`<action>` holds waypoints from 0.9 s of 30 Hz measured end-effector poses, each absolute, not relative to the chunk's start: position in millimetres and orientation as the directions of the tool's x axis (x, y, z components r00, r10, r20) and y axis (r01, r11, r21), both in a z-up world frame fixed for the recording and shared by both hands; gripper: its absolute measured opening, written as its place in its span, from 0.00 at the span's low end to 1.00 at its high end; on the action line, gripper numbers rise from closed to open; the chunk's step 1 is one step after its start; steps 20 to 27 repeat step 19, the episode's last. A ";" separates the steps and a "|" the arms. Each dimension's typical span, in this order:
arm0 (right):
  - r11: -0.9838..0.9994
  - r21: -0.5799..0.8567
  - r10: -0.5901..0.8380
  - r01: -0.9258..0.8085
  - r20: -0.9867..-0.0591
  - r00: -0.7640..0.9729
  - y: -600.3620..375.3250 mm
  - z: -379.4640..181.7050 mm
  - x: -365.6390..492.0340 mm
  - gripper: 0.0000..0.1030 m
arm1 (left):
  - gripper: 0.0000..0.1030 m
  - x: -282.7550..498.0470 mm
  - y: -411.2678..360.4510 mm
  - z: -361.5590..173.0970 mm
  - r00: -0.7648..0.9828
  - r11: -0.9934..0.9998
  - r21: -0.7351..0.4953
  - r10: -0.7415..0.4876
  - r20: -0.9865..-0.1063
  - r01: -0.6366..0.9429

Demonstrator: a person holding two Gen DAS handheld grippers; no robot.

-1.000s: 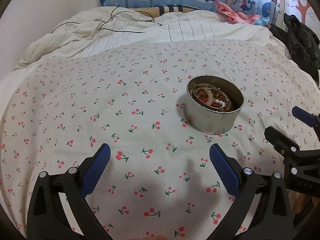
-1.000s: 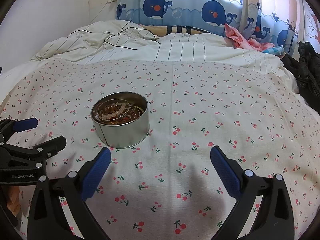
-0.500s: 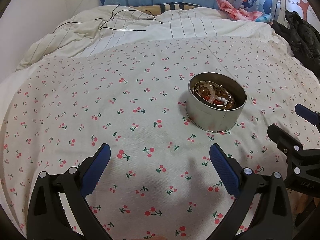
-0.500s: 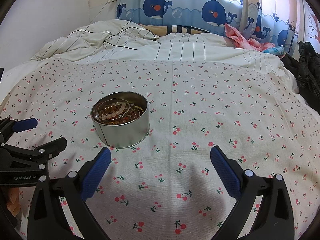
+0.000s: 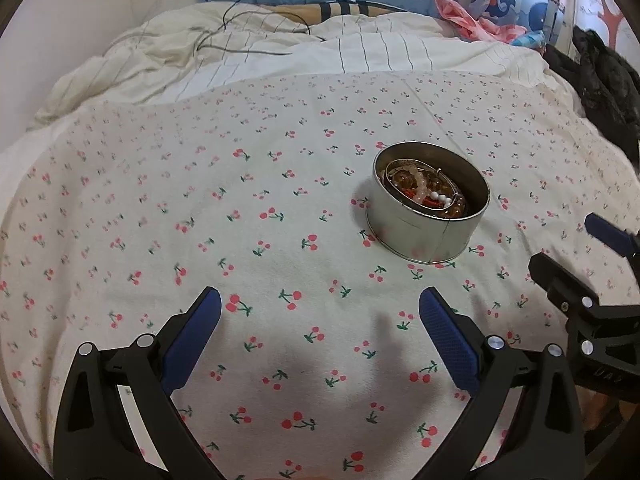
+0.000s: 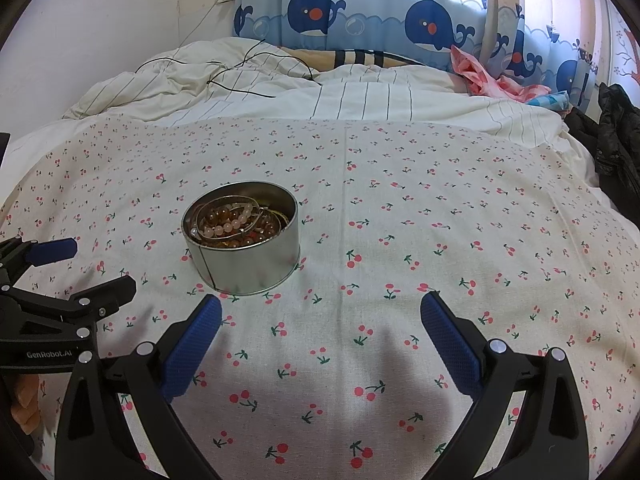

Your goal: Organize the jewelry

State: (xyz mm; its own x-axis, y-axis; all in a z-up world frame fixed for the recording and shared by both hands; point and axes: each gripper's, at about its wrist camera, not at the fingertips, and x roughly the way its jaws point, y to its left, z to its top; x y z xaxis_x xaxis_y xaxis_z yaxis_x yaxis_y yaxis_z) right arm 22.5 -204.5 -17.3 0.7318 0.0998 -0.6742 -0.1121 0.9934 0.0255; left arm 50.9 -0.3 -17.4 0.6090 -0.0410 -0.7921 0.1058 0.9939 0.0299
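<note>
Left tool (image 5: 320, 308) has crept a bit closer to the tin (image 5: 430, 220) since a second ago; right tool (image 6: 320, 316) hasn't budged. Both are spread wide, gripping nothing. The bracelets (image 6: 236, 224) sit piled inside the tin on the bed (image 6: 400, 200), probably so everything's in one spot.
</note>
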 end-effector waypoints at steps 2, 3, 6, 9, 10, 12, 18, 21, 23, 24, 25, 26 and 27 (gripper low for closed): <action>0.994 0.026 0.100 -0.110 -0.671 0.735 -204.4 -18.4 22.4 0.93 | 0.93 49.4 5.0 -18.2 0.604 0.993 -0.036 -0.098 -0.791 0.114; 0.993 0.027 0.100 -0.111 -0.670 0.736 -204.7 -18.9 21.9 0.93 | 0.92 48.0 7.2 -18.1 0.608 0.990 -0.068 -0.127 -0.784 0.120; 0.994 0.028 0.100 -0.110 -0.670 0.736 -205.2 -19.8 21.9 0.93 | 0.92 44.7 3.6 -14.7 0.640 0.992 -0.015 -0.090 -0.763 0.122; 0.994 0.028 0.100 -0.110 -0.670 0.736 -205.6 -19.9 21.8 0.93 | 0.92 44.1 0.6 -13.2 0.646 0.992 0.011 -0.072 -0.760 0.123; 0.994 0.028 0.100 -0.109 -0.669 0.736 -205.7 -20.1 21.5 0.93 | 0.92 43.9 -1.0 -13.2 0.655 0.993 0.031 -0.054 -0.754 0.117; 0.994 0.029 0.100 -0.108 -0.669 0.737 -206.2 -19.3 21.3 0.93 | 0.93 44.6 -3.3 -12.2 0.659 0.992 0.060 -0.030 -0.752 0.114; 0.994 0.029 0.101 -0.109 -0.669 0.736 -207.8 -18.3 21.8 0.93 | 0.93 45.1 -5.1 -10.7 0.655 0.990 0.071 -0.028 -0.755 0.125; 0.994 0.029 0.100 -0.109 -0.669 0.736 -207.6 -18.3 21.8 0.93 | 0.93 45.7 -5.2 -11.1 0.652 0.990 0.069 -0.030 -0.758 0.125; 0.994 0.029 0.100 -0.109 -0.669 0.736 -207.6 -18.3 21.8 0.93 | 0.93 45.7 -5.2 -11.1 0.652 0.990 0.069 -0.030 -0.758 0.125; 0.994 0.029 0.100 -0.109 -0.669 0.736 -207.6 -18.3 21.8 0.93 | 0.93 45.7 -5.2 -11.1 0.652 0.990 0.069 -0.030 -0.758 0.125; 0.994 0.029 0.100 -0.109 -0.669 0.736 -207.6 -18.3 21.8 0.93 | 0.93 45.7 -5.2 -11.1 0.652 0.990 0.069 -0.030 -0.758 0.125; 0.994 0.029 0.100 -0.109 -0.669 0.736 -207.6 -18.3 21.8 0.93 | 0.93 45.7 -5.2 -11.1 0.652 0.990 0.069 -0.030 -0.758 0.125; 0.994 0.029 0.100 -0.109 -0.669 0.736 -207.6 -18.3 21.8 0.93 | 0.93 45.7 -5.2 -11.1 0.652 0.990 0.069 -0.030 -0.758 0.125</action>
